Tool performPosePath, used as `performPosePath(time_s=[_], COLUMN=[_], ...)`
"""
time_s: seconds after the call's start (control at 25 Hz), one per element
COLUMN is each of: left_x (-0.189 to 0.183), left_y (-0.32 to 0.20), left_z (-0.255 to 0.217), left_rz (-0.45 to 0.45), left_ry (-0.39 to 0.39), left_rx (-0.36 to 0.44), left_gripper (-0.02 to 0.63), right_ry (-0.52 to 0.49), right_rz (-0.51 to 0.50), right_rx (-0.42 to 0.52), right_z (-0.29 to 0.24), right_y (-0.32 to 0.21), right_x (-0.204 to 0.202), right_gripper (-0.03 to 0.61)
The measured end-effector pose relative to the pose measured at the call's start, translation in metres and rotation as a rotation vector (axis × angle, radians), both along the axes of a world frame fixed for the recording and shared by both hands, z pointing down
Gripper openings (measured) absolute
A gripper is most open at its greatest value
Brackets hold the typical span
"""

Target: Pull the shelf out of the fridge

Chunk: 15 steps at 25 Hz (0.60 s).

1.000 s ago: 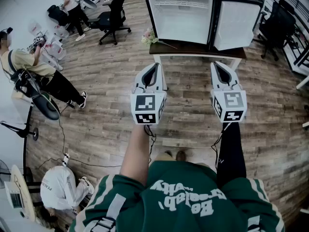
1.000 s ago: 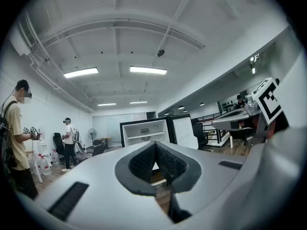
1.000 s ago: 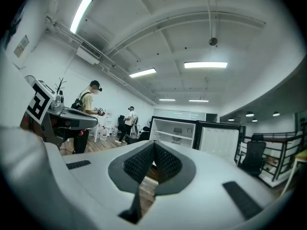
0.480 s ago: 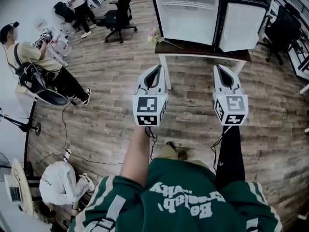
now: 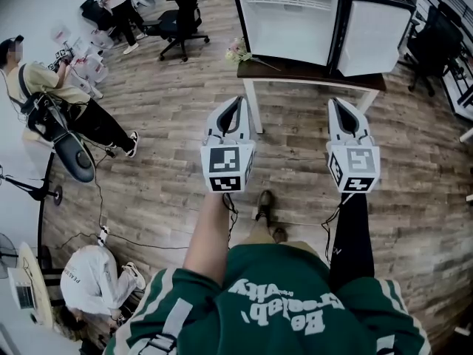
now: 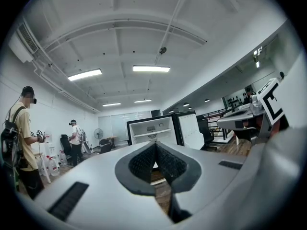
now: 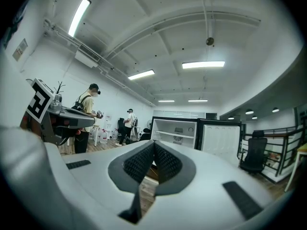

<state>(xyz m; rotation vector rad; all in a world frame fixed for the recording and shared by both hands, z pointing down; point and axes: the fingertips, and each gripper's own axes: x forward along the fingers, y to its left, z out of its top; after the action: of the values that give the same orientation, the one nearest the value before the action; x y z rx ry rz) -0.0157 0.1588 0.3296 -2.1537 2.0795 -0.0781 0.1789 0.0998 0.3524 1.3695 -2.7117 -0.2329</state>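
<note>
A small white fridge (image 5: 284, 21) with a black frame stands on a table (image 5: 310, 73) ahead of me, its door (image 5: 373, 37) swung open to the right. A white shelf (image 6: 152, 132) spans its upper part, and the right gripper view catches that shelf (image 7: 175, 135) too. My left gripper (image 5: 235, 100) and right gripper (image 5: 337, 102) are held side by side over the wooden floor, well short of the table. Both are shut with nothing between the jaws, as the left gripper view (image 6: 155, 145) and right gripper view (image 7: 154, 143) show.
A bunch of flowers (image 5: 238, 52) lies on the table's left end. A black office chair (image 5: 179, 21) stands at the back left. A seated person (image 5: 44, 98) and a crouched person (image 5: 92, 287) are at the left, with cables on the floor. More chairs (image 5: 436, 35) stand at the right.
The fridge and table have come a little nearer in the head view, and a shoe has stepped forward between the grippers. Both grippers stay shut and level.
</note>
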Motion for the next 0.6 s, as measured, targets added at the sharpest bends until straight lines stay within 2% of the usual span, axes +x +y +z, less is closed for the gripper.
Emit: performPosePath(time_s=[0.48,0.6], left_x=[-0.002,-0.008], left_y=[-0.050,-0.072], left_z=[0.002,-0.003], left_rz=[0.045,0.048], left_ry=[0.020,-0.003], left_rx=[0.010,0.016], left_gripper=[0.017,0.015], right_ry=[0.035,0.037], right_rz=[0.027,0.029], right_rx=[0.009,0.026], right_z=[0.000,-0.010], right_y=[-0.043,-0.063], right_x=[-0.007,-0.016], right_gripper=[0.009,0.009])
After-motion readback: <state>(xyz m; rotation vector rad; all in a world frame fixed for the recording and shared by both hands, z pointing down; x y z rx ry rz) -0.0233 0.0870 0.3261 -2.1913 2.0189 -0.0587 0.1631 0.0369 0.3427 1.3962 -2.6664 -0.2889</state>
